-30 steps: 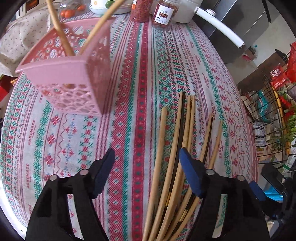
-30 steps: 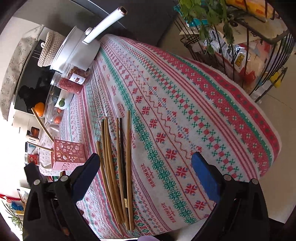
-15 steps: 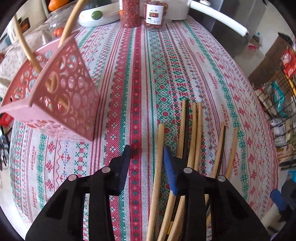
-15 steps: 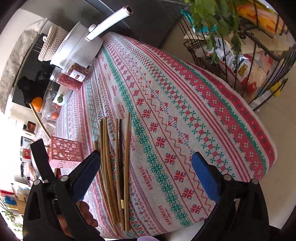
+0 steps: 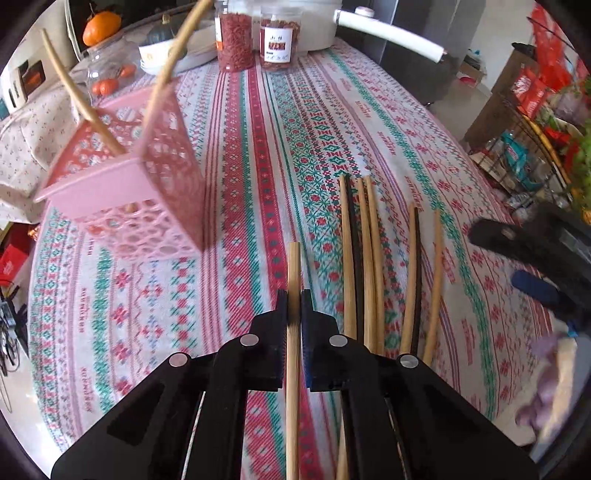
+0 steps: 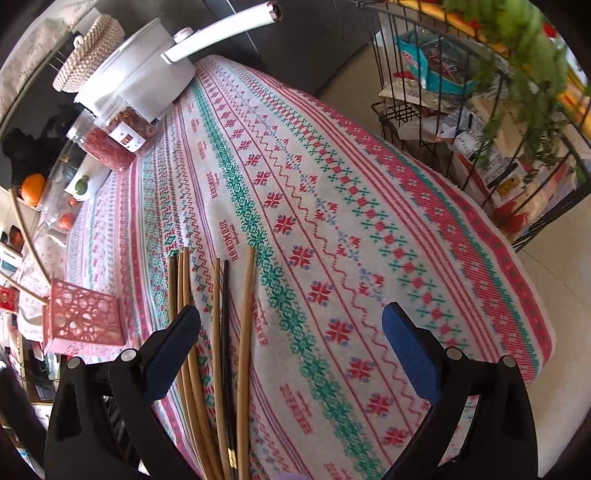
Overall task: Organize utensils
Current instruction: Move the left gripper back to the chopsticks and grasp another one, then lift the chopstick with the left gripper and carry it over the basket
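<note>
Now, from the left: the pink holder (image 5: 125, 192) stands far-left on the bench (image 5: 258, 155), two chopsticks leaning out of it. Just right of it, the left claw (image 5: 294, 295) is clamped tight on a single bamboo chopstick (image 5: 294, 266), pads pressing both sides. Next along, the loose chopsticks (image 5: 364, 258) lie side by side on the patterned cloth, light ones with dark ones among them, tips pointing far. Over on the right, the right claw (image 6: 291, 325) hangs wide open with nothing in it, its left pad above the near end of that same bundle (image 6: 221, 332). Jars (image 5: 255, 33) sit at the far edge.
</note>
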The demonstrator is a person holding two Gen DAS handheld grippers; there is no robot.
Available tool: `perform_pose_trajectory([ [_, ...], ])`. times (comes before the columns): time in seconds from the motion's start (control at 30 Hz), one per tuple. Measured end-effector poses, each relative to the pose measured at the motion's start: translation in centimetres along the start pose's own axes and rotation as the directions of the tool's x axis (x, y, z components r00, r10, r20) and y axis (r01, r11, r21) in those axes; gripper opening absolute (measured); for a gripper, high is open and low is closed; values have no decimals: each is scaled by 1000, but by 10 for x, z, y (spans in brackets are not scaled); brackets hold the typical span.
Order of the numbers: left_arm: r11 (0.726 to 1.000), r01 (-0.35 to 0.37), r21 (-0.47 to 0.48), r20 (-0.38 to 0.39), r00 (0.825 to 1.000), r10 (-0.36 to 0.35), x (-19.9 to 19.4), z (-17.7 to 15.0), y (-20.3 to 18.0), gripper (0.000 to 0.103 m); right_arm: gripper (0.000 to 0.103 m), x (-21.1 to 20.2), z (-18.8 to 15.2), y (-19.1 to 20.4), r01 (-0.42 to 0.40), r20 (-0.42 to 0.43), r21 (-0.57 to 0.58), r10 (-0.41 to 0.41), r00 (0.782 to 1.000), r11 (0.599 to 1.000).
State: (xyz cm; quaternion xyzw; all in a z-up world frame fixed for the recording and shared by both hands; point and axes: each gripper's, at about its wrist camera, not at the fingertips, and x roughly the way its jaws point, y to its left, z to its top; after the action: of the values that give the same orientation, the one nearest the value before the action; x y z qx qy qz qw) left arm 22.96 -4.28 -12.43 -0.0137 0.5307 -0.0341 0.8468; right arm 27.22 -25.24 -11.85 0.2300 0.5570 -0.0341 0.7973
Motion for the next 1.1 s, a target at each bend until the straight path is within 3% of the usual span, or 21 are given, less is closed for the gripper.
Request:
perform_pose_trajectory([
  [0.1,1000,9,2,31,999,-9,-21,-11,8,6,92,10,2,11,27,7,-3,-27,1000,1000],
  [0.23,1000,25,-14,71,997,-24,-44,-21,23,6,68,28,2,29,103,11,-49,-103,995,993],
  [0.33,999,23,-25,94,995,-20,-53,-24,33,6,59,34,-3,41,178,58,-98,-173,983,979],
  [0.4,999,28,-41,106,994,-23,-59,-27,41,6,42,34,-5,43,213,92,-112,-203,975,971],
  [0.43,999,27,-47,111,994,-21,-60,-27,44,6,28,34,-6,44,226,106,-123,-214,971,966],
  [0.53,997,32,-70,121,992,-23,-64,-28,54,6,11,32,-10,44,212,121,-151,-195,973,966],
  [0.63,993,67,-95,152,987,-52,-74,-29,61,6,7,27,-11,38,116,102,-125,-104,989,985],
  [0.77,987,118,-114,218,972,-91,-92,-33,67,6,6,3,-21,36,0,127,-126,16,992,992],
  [0.93,979,161,-126,336,935,-111,-123,-40,75,6,6,-51,-41,39,-89,221,-198,133,966,976],
  [1.1,977,173,-123,423,900,-106,-155,-45,82,6,6,-100,-60,46,-159,309,-259,238,921,953],
])
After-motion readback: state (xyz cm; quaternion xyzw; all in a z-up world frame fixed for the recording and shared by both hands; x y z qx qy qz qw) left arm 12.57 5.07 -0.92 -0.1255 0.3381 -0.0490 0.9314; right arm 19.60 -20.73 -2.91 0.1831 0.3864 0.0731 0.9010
